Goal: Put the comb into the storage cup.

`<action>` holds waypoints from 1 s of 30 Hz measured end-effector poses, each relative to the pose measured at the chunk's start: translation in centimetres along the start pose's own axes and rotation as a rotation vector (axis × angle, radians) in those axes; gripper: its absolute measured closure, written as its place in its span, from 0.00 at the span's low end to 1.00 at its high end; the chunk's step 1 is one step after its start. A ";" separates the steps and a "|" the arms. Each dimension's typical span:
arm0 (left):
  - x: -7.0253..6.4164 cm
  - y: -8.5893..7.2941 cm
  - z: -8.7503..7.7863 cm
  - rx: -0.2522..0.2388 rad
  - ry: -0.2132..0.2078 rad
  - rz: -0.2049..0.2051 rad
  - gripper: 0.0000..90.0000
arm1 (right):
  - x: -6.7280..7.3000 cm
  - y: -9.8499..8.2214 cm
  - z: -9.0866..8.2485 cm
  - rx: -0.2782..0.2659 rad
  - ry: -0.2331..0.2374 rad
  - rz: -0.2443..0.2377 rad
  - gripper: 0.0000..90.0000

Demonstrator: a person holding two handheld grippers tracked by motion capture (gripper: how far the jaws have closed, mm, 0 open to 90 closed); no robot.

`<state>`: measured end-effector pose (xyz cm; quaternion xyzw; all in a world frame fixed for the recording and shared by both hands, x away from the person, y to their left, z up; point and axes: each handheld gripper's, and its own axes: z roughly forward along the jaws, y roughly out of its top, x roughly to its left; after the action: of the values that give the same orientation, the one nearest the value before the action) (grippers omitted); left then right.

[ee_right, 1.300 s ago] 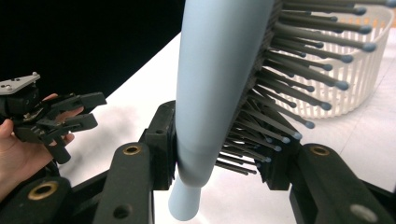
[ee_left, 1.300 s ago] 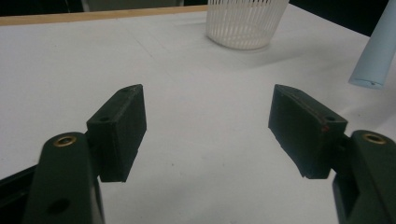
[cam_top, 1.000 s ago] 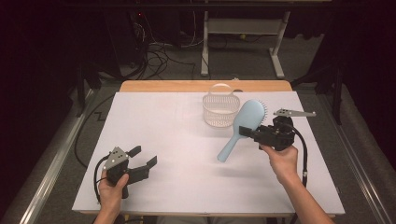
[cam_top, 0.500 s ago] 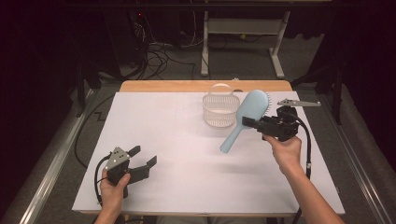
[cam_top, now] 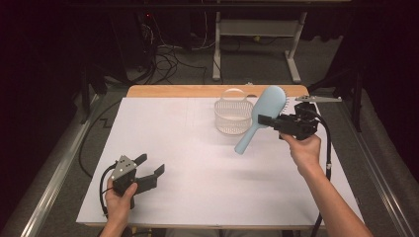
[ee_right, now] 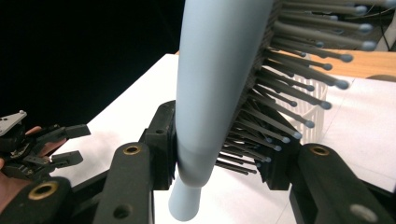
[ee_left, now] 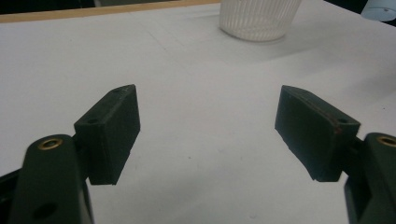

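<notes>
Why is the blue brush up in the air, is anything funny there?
Nothing is broken or spilled. The hairbrush hangs tilted above the table, pinched by the right gripper where bristles meet handle. It sits beside the white basket, not in it.

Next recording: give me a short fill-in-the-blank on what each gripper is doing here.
1. The right gripper is shut on a light blue ____.
2. The left gripper has its jaws ____, with nothing between them.
3. Beside the held thing, the white ____ stands on the table.

Missing words: hairbrush; open; basket.
</notes>
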<state>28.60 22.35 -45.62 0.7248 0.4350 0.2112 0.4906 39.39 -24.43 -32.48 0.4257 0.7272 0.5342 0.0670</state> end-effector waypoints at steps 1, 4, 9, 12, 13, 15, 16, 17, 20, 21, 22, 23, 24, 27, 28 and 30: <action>-0.1 0.0 0.0 0.003 -0.003 0.006 0.26 | 0.0 0.3 -0.2 -0.001 -0.002 -0.005 0.62; 0.0 0.0 0.0 0.001 0.001 0.002 0.26 | 0.1 0.5 -0.3 -0.005 -0.001 -0.003 0.62; 0.4 0.1 -0.2 -0.002 0.017 -0.002 0.26 | 0.1 1.2 -0.5 -0.002 -0.005 -0.005 0.62; 0.7 0.0 -0.2 0.000 0.021 -0.013 0.26 | 0.2 1.8 -0.6 -0.007 -0.009 -0.008 0.62; 0.7 0.0 -0.2 0.001 0.021 -0.017 0.26 | 0.2 2.0 -0.6 -0.006 -0.010 -0.007 0.62; 0.7 0.0 -0.2 0.007 0.020 -0.011 0.26 | 0.4 2.3 -0.6 -0.007 -0.016 -0.011 0.62; 0.6 0.0 -0.2 0.008 0.018 -0.008 0.26 | 0.4 2.5 -0.5 -0.009 -0.015 -0.014 0.62; 0.6 0.0 -0.2 0.009 0.017 -0.005 0.26 | 0.4 2.6 -0.5 -0.009 -0.016 -0.019 0.62; 0.4 0.0 -0.2 0.016 0.018 0.002 0.25 | 0.4 3.2 -0.2 -0.024 -0.028 -0.035 0.63; 0.4 0.0 -0.2 0.016 0.018 0.002 0.25 | 0.4 3.2 -0.2 -0.024 -0.028 -0.035 0.63; 0.4 0.0 -0.2 0.019 0.019 0.002 0.25 | 0.4 3.3 -0.1 -0.025 -0.028 -0.034 0.63; 0.4 0.0 -0.2 0.020 0.018 0.004 0.25 | 0.4 3.5 0.0 -0.022 -0.031 -0.037 0.63; 0.4 0.0 -0.1 0.021 0.017 0.005 0.25 | 0.4 3.7 0.1 -0.018 -0.034 -0.040 0.63; 0.5 -0.1 -0.1 0.028 0.013 0.001 0.25 | 0.3 4.0 0.4 -0.016 -0.043 -0.041 0.63; 0.5 -0.1 -0.1 0.028 0.011 0.001 0.25 | 0.2 4.2 0.6 -0.018 -0.046 -0.039 0.63; 0.5 -0.1 0.0 0.033 0.006 0.002 0.25 | 0.0 4.5 0.7 -0.020 -0.051 -0.036 0.63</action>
<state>28.81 22.77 -45.78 0.7327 0.4391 0.2066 0.4772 42.23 -23.61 -29.07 0.4252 0.7275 0.5291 0.0995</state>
